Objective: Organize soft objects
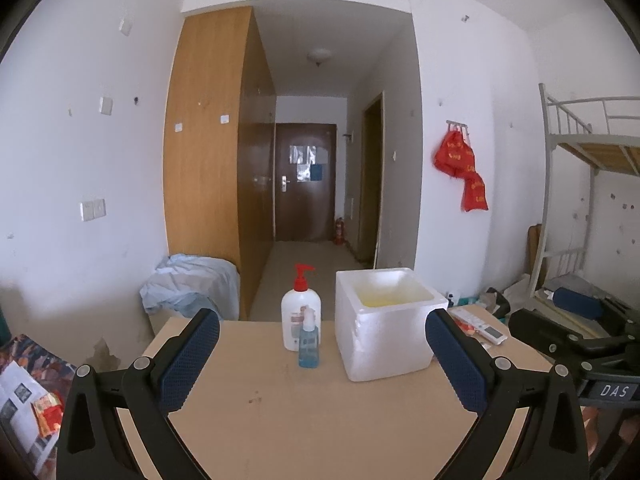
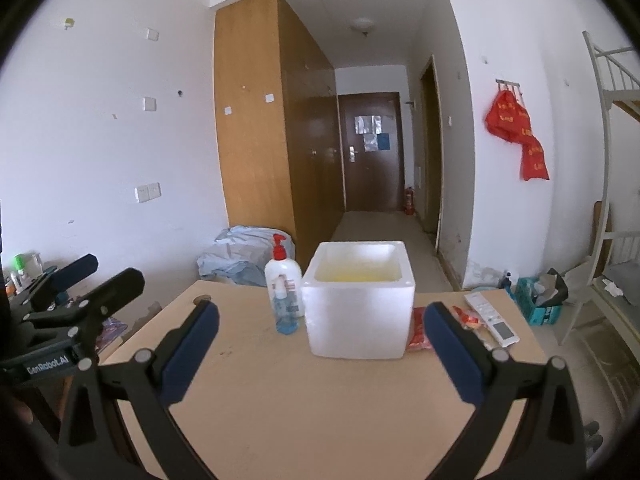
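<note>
left gripper [image 1: 322, 364] and right gripper [image 2: 320, 360] both spread wide, holding nothing.

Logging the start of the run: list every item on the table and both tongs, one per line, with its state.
Left tongs: open, empty.
Right tongs: open, empty.
Foam box: upright, lidless, yellowish inside.
White pump bottle: upright, red pump on.
Small blue bottle: upright, in front of the pump bottle.
Red packet: flat, right of the box.
Remote control: flat near the table's right edge.
</note>
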Motion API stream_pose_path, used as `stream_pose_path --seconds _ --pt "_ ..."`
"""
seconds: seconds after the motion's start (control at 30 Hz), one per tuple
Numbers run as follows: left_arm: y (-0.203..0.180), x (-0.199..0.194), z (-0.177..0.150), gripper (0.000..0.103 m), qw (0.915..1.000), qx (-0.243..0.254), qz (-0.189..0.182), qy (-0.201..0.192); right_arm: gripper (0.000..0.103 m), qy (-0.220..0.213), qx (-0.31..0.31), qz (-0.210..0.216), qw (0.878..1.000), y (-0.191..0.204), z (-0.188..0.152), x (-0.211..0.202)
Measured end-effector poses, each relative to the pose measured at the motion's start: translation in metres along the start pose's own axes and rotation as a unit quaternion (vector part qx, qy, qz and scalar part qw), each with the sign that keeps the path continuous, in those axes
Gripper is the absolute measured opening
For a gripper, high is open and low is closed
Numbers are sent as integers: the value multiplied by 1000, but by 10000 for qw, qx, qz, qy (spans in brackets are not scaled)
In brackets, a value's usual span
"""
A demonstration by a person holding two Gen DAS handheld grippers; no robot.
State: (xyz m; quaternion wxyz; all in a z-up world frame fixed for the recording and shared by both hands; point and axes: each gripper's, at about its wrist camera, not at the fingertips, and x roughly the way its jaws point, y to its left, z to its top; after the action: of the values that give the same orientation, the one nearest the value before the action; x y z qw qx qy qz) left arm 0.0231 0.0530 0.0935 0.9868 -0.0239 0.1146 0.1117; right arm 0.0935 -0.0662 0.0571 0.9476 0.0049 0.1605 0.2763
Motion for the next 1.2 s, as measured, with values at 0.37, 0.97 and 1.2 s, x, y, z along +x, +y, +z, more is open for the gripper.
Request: stream_pose_path --seconds 0.37,0.97,1.2 --pt "9 -7 -42 103 9998 -201 60 -20 103 -50 102 23 9999 -1 -36 -8" --pt "11 -2 -108 103 9990 -351 277 85 103 -206 230 -102 9995 2 -96 0" --pt "18 3 -116 103 9983 -440 326 190 103 -224 211 -88 9995 5 -96 -2"
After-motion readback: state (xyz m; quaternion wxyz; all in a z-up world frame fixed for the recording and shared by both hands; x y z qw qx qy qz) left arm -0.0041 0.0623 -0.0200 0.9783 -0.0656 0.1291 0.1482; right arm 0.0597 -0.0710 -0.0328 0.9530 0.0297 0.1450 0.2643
